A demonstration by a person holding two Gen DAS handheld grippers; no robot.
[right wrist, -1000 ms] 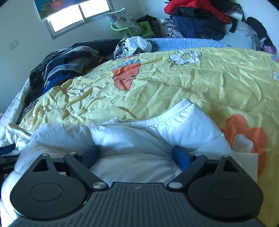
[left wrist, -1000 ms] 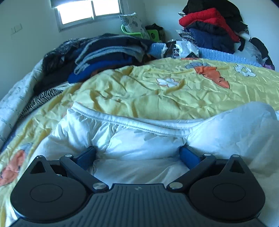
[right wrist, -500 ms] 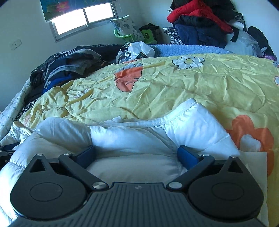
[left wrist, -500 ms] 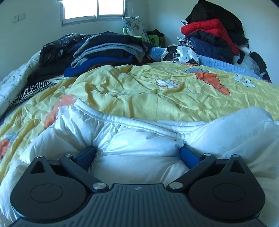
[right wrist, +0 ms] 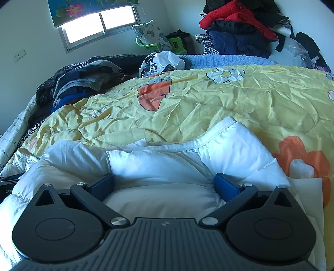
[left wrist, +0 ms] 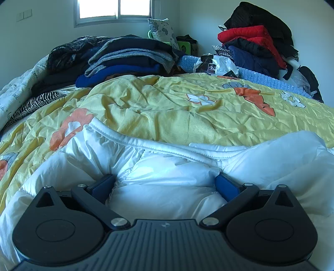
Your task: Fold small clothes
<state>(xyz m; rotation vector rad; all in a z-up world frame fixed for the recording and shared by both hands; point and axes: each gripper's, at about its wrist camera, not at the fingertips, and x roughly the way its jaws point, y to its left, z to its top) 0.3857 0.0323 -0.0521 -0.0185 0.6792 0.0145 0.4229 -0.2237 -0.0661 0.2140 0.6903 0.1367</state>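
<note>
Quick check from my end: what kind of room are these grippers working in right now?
Most likely a bedroom at home. A yellow flowered quilt covers a bed, folded dark clothes are stacked near the window, and jackets are heaped in the corner.

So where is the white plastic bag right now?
The white plastic bag lies at the bed's far edge, top centre in the right wrist view, between the dark folded clothes pile and the blue knitted blanket.

A bed under a yellow flowered quilt (left wrist: 167,116); white puffy garment (left wrist: 167,166) nearest the gripper, folded clothes stack (left wrist: 129,60) beyond.
</note>
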